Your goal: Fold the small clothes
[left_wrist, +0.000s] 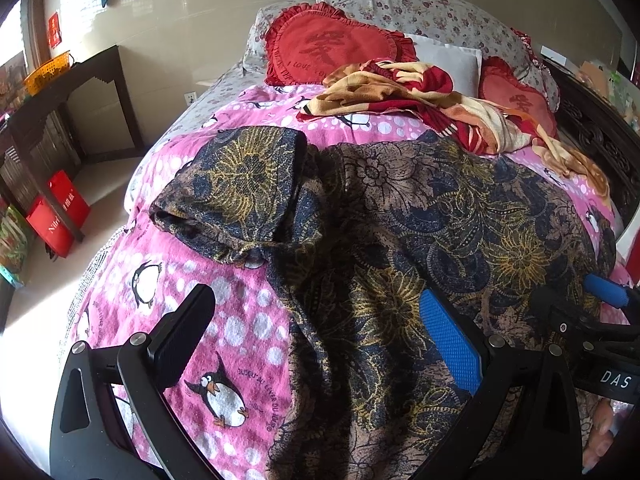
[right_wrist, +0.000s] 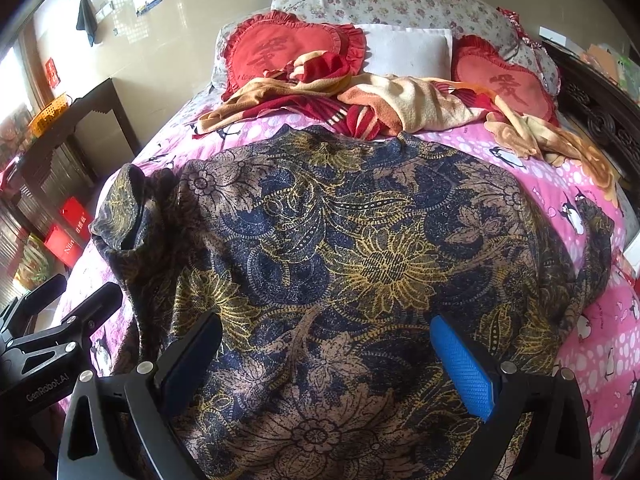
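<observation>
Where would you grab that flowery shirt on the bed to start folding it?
Probably the left sleeve of the shirt: it sticks out past the body, bunched and raised off the pink bedspread, so the open left gripper can pinch its cuff from the outer side.

One floral shirt [right_wrist: 340,264], two heart cushions [right_wrist: 280,52], one crumpled blanket [right_wrist: 400,108].

Left wrist view: low over the bed's [left_wrist: 248,332] left side, facing the pillows.
Right wrist view: close above the floral shirt [right_wrist: 340,248], facing likewise.
Shared: shirt, pillows.
</observation>
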